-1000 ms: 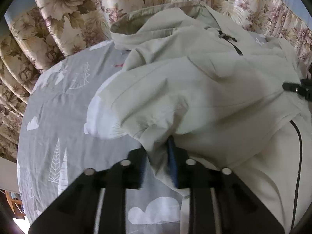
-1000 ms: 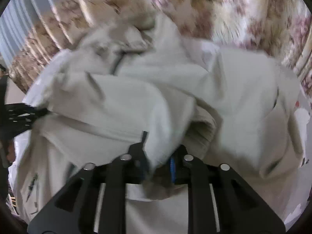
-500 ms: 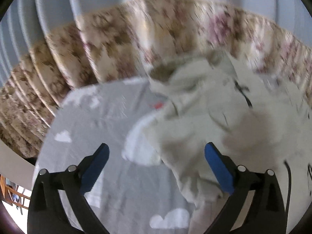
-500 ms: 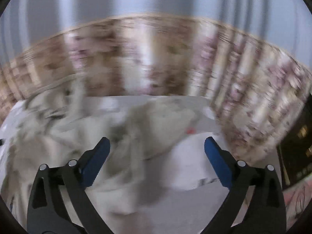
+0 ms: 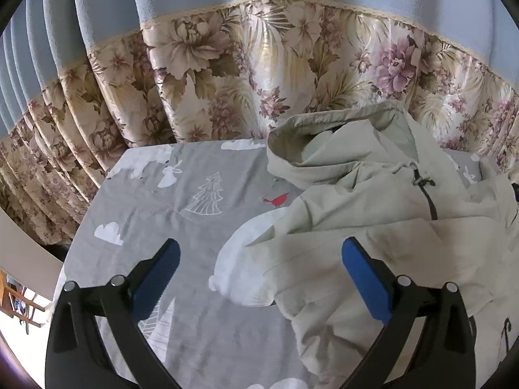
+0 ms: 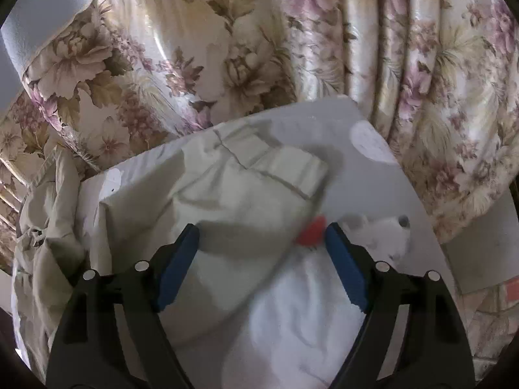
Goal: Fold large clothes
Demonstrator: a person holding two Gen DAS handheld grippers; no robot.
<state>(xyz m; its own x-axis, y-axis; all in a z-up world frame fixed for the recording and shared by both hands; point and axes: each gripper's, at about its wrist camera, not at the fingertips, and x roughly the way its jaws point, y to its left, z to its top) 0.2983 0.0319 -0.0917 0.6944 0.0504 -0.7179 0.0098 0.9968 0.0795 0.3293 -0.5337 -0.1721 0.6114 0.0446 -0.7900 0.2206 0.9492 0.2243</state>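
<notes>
A pale beige hooded jacket (image 5: 373, 214) with a dark zip lies crumpled on a grey printed sheet (image 5: 162, 201). Its hood faces the curtain. My left gripper (image 5: 259, 265) stands open above the jacket's left edge, with cloth below the jaws but not touched by the pads. In the right wrist view a sleeve with a folded cuff (image 6: 285, 168) stretches toward the sheet's far corner. My right gripper (image 6: 261, 259) hovers over that sleeve with its jaws closing, and the pads press on nothing.
A floral curtain (image 5: 227, 64) with a blue upper part hangs close behind the sheet's far edge. The grey sheet (image 6: 373, 178) ends at a corner on the right, with a pale wall and brick pattern (image 6: 506, 291) beyond. Bare sheet lies left of the jacket.
Both grippers let go of the jacket cloth and opened. The left one rose and pulled back. The right one swung sideways to the outstretched sleeve and its jaws have narrowed again.
</notes>
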